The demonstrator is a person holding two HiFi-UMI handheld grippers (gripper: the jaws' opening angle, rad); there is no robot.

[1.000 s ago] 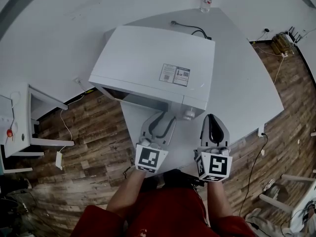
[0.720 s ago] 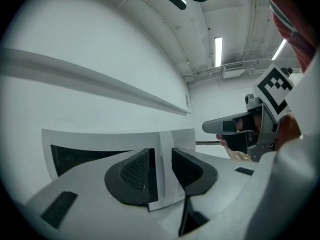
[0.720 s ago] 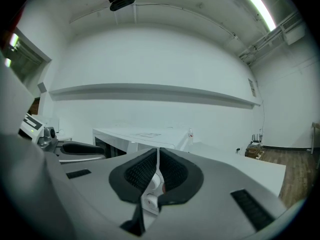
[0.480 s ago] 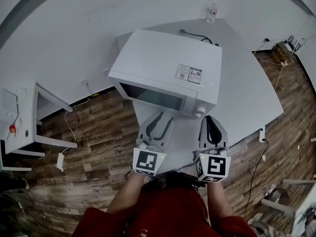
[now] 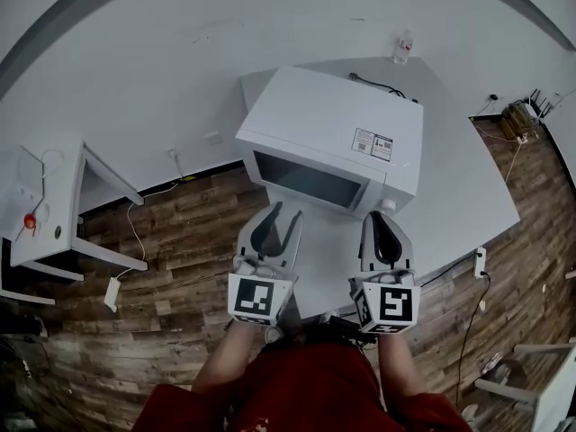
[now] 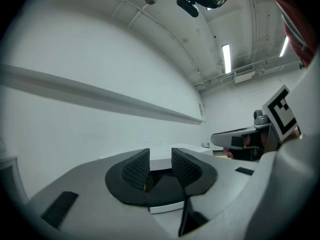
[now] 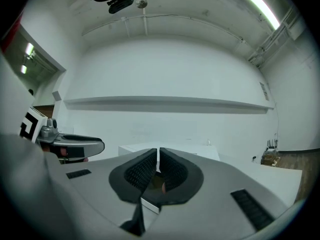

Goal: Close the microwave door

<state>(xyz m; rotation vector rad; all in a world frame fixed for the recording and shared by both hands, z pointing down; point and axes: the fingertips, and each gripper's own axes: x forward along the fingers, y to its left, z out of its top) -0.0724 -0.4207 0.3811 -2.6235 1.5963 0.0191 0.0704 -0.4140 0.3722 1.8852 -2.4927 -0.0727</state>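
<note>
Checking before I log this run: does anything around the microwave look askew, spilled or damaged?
Nothing stands out. The microwave sits on the table with its door shut, the bottle stands at the far corner, and nothing is spilled.

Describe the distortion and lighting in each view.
Head view: fisheye bows the wall and floor around the microwave; even light. Left gripper view: dark corners, ceiling lamp glares. Right gripper view: ledge curves, dark corners.
</note>
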